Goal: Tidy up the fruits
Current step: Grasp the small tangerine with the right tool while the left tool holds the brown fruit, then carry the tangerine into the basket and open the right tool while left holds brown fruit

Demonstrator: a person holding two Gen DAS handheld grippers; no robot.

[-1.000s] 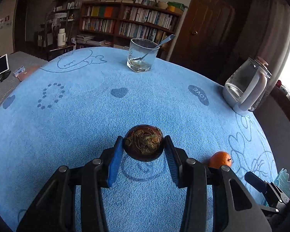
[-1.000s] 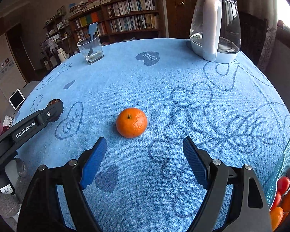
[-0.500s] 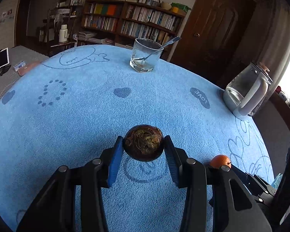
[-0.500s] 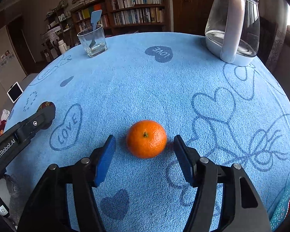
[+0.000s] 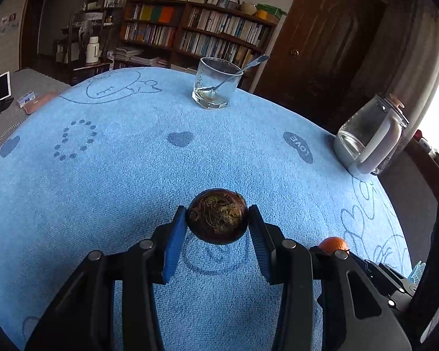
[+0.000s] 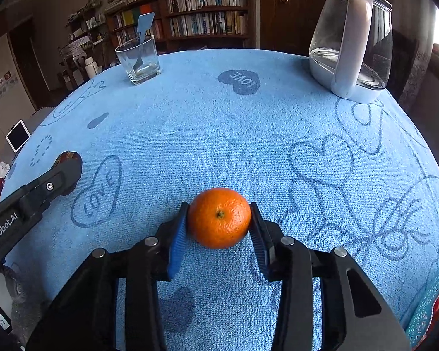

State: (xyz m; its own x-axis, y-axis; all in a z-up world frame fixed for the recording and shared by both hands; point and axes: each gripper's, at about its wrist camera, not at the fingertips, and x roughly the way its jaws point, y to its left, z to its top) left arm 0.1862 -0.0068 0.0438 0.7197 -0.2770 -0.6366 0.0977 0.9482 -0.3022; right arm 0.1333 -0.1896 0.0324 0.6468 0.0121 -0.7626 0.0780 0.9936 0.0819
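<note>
My left gripper [image 5: 217, 218] is shut on a dark brown round fruit [image 5: 217, 216] with a dry fibrous top and holds it just above the blue tablecloth [image 5: 117, 175]. My right gripper [image 6: 218, 219] is shut on an orange mandarin [image 6: 219, 218] that rests on the cloth. The mandarin also shows in the left wrist view [image 5: 333, 244], partly hidden behind my left gripper's right finger. The left gripper [image 6: 64, 172] shows in the right wrist view at the left, with the brown fruit [image 6: 65, 155] at its tip.
A glass with a spoon [image 5: 215, 83] stands at the far edge of the table. A clear kettle with a white handle [image 6: 352, 41] stands at the far right. A teal basket [image 6: 430, 301] with red fruit sits at the near right edge. Bookshelves [image 5: 196, 38] stand behind.
My right gripper moved forward to the mandarin and shut on it. My left gripper kept its hold on the brown fruit and shifted slightly.
</note>
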